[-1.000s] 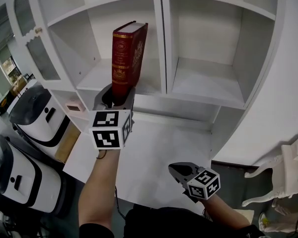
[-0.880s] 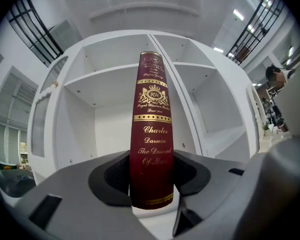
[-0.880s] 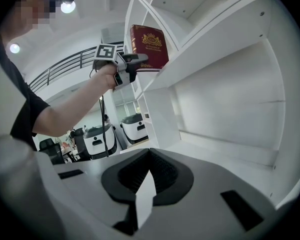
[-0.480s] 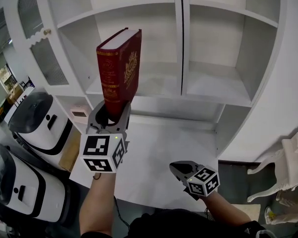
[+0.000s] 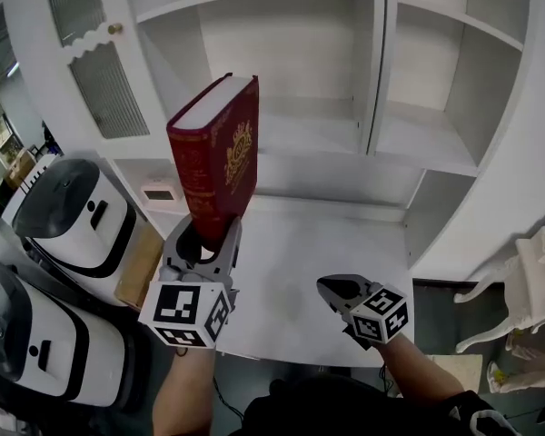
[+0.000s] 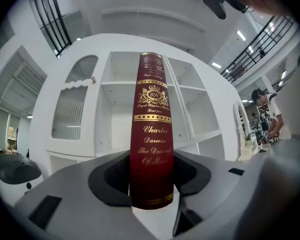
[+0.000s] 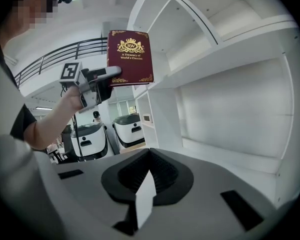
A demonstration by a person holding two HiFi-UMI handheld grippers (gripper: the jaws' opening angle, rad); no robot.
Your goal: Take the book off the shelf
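A thick dark-red book point(image 5: 213, 157) with gold lettering stands nearly upright in the air, clear of the white shelf unit point(image 5: 318, 139). My left gripper point(image 5: 204, 239) is shut on its lower end, pads on both covers. In the left gripper view the book's spine point(image 6: 151, 144) rises from between the jaws of the left gripper point(image 6: 151, 184). My right gripper point(image 5: 331, 289) hangs low over the white counter point(image 5: 318, 243), shut, with nothing in it. In the right gripper view the book's front cover point(image 7: 130, 57) shows at upper left, beyond the right gripper point(image 7: 147, 176).
Two white-and-black machines point(image 5: 73, 212) point(image 5: 18, 334) stand at the left, with a cardboard box point(image 5: 141, 266) beside them. A small white device point(image 5: 156, 192) sits in a low cubby. A glazed cabinet door point(image 5: 95, 80) hangs at upper left. A white chair point(image 5: 527, 307) is at the right.
The left gripper has drawn the book off its shelf, back toward me and to the left, and it now tilts slightly. The right gripper has barely moved.
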